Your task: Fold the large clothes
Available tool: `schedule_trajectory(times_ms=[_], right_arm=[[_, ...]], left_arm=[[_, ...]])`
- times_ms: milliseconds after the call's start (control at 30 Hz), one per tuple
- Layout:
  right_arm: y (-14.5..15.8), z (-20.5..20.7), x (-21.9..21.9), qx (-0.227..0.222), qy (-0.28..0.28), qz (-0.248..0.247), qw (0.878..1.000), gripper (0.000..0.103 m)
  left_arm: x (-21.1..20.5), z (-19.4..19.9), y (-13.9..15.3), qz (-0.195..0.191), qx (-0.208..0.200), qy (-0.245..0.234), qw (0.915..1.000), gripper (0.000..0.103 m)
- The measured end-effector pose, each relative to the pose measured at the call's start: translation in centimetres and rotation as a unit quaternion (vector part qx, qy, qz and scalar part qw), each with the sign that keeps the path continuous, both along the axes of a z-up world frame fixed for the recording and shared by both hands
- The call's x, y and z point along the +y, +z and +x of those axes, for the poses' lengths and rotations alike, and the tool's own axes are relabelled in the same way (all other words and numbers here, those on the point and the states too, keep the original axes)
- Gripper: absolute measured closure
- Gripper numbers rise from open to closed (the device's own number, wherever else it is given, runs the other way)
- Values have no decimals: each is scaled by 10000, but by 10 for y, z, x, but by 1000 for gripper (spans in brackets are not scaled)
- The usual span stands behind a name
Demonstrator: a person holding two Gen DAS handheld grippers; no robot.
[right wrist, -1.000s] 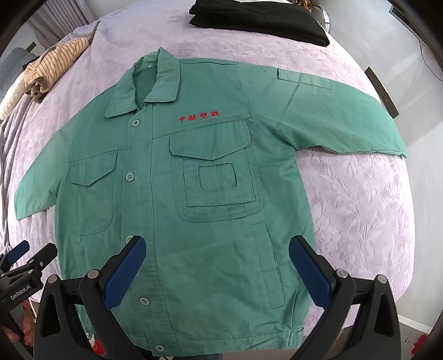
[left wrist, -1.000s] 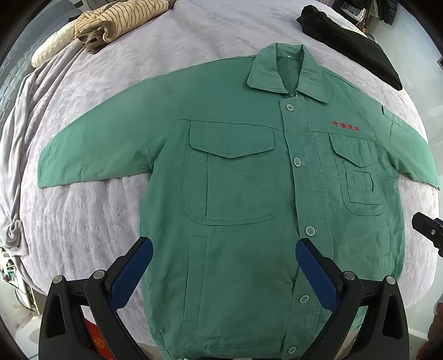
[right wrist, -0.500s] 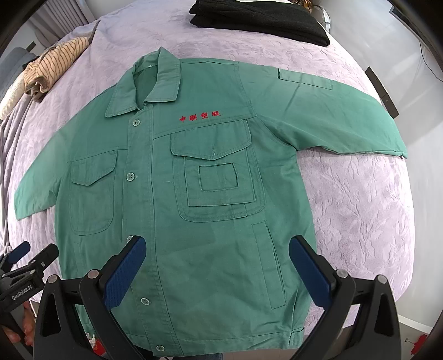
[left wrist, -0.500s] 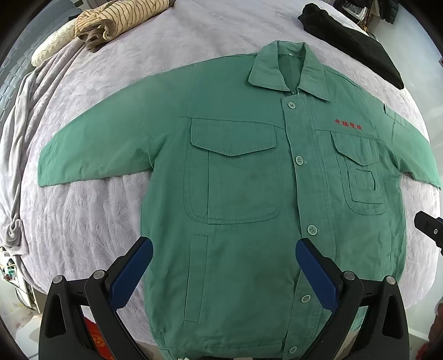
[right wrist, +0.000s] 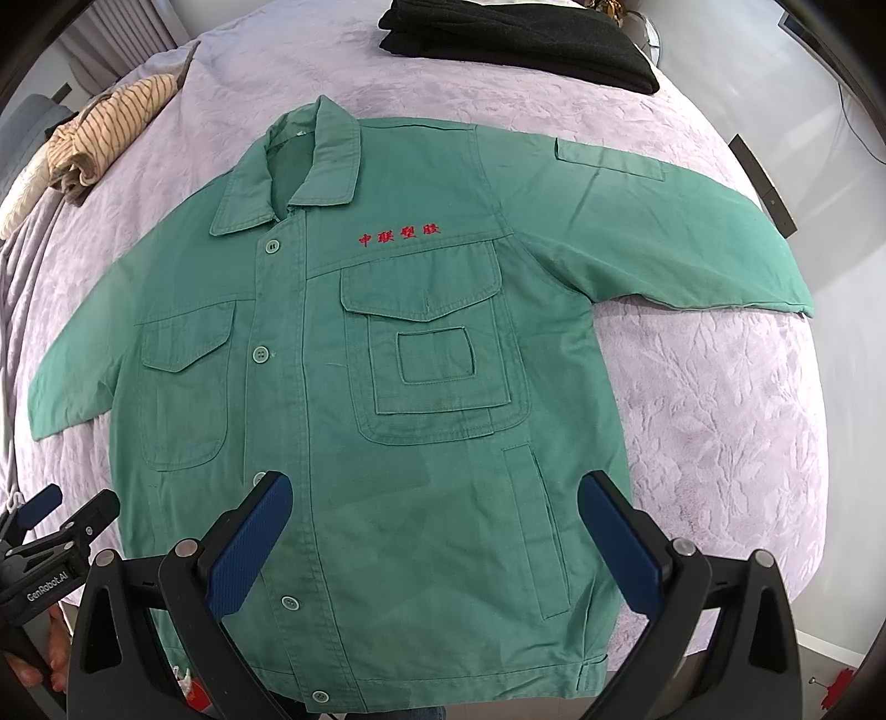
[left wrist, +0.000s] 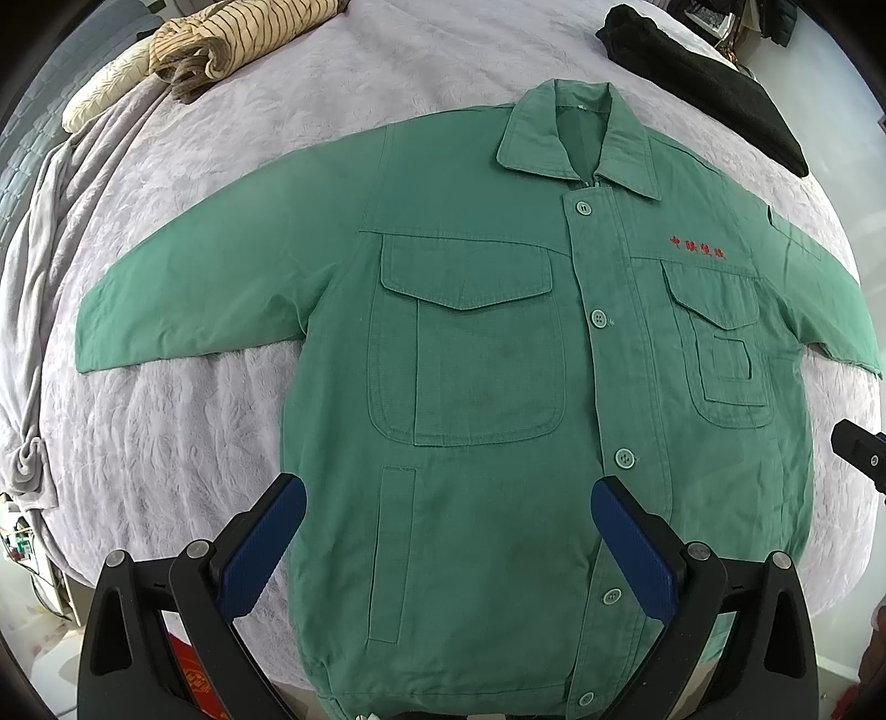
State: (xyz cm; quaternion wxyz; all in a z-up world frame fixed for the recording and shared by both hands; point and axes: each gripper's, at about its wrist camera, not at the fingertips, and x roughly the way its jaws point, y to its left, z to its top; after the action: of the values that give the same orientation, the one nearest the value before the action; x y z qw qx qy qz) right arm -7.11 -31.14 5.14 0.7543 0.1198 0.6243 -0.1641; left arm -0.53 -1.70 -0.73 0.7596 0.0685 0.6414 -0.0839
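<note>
While both grippers hover at the near edge, the bed [left wrist: 166, 443] carries a green jacket [left wrist: 498, 387] spread flat at its centre, front up, buttoned, both sleeves out to the sides. A black garment [right wrist: 520, 39] lies folded at the far edge, and a striped garment [left wrist: 238, 33] lies bunched at the far left corner. The left gripper [left wrist: 448, 531] and right gripper [right wrist: 434, 526] are released, jaws wide apart above the jacket's hem, gripping nothing.
</note>
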Motion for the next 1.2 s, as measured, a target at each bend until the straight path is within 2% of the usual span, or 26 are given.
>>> schedule_trajectory(times_ms=[1200], right_arm=[[1, 4, 7, 34, 51, -20, 10000, 0]], left_arm=[[4, -6, -5, -40, 41, 32, 10000, 0]])
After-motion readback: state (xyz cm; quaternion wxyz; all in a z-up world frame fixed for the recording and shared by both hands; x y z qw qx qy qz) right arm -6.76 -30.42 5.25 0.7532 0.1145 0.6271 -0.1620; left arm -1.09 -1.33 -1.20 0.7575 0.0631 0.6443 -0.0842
